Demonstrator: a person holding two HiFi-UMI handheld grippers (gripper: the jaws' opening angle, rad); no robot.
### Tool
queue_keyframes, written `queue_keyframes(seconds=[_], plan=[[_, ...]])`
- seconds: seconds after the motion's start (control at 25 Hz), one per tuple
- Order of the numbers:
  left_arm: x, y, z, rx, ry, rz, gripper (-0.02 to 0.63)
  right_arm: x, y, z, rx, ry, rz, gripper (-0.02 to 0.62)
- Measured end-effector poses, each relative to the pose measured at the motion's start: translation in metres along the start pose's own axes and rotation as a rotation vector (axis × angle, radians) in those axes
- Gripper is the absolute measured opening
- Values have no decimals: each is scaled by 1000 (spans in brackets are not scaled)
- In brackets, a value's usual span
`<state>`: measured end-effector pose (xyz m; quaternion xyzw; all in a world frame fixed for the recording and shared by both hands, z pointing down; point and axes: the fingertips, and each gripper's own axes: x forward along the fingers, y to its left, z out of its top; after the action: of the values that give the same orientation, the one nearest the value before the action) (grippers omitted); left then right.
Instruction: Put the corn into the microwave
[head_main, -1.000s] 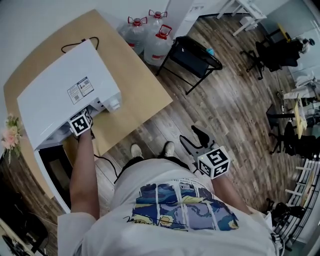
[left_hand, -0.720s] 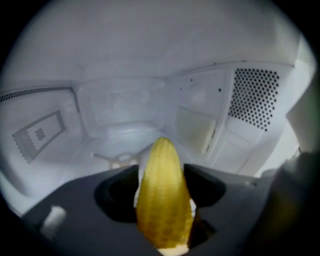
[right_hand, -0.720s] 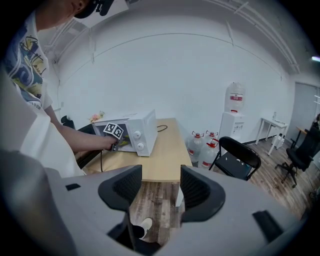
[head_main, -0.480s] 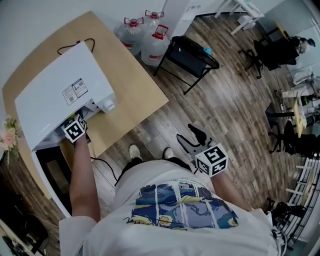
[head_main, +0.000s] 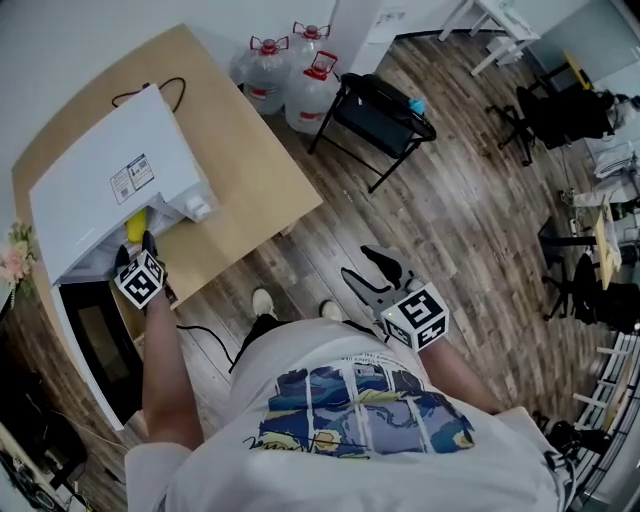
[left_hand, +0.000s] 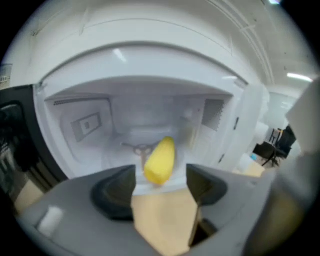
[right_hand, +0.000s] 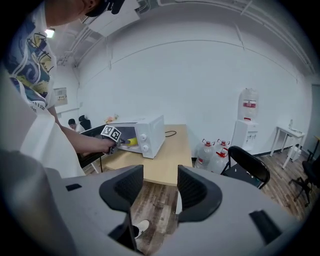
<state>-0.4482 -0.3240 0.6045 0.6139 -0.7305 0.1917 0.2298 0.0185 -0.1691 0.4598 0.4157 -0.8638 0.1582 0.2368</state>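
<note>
left gripper view shows my left gripper has just spread its jaws wide and backed out of the microwave, leaving the corn lying inside near the front, so the drop looks done, while my right gripper waits, jaws apart, holding nothing.

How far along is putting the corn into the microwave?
Done: the corn lies inside the microwave. In hand: nothing. The left gripper has just been opening its jaws, clear of the corn, and the right gripper is open and empty. Left: the door stands open.
</note>
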Motion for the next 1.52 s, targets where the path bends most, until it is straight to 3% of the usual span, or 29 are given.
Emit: queue_keyframes(seconds=[0.24, 0.48, 0.72, 1.0, 1.16, 1.36, 1.52], plan=[[-53, -38, -28, -5, -1, -4, 314, -20, -20, -10, -35, -32, 61, 153], [-111, -98, -47, 35, -14, -60, 245, -43, -34, -25, -62, -47, 132, 51], [-167, -160, -67, 57, -5, -139, 130, -63, -43, -40, -93, -51, 201, 23], [-224, -232, -84, 62, -24, -221, 60, -90, -49, -66, -114, -48, 266, 15], [-257, -278, -91, 67, -18, -334, 38, -103, -50, -76, -117, -57, 289, 14], [-302, -347, -82, 135, -52, -522, 15, -116, -51, -83, -108, -74, 297, 12], [-330, -385, -73, 155, -81, -617, 9, -124, -48, -88, -120, -76, 311, 11]])
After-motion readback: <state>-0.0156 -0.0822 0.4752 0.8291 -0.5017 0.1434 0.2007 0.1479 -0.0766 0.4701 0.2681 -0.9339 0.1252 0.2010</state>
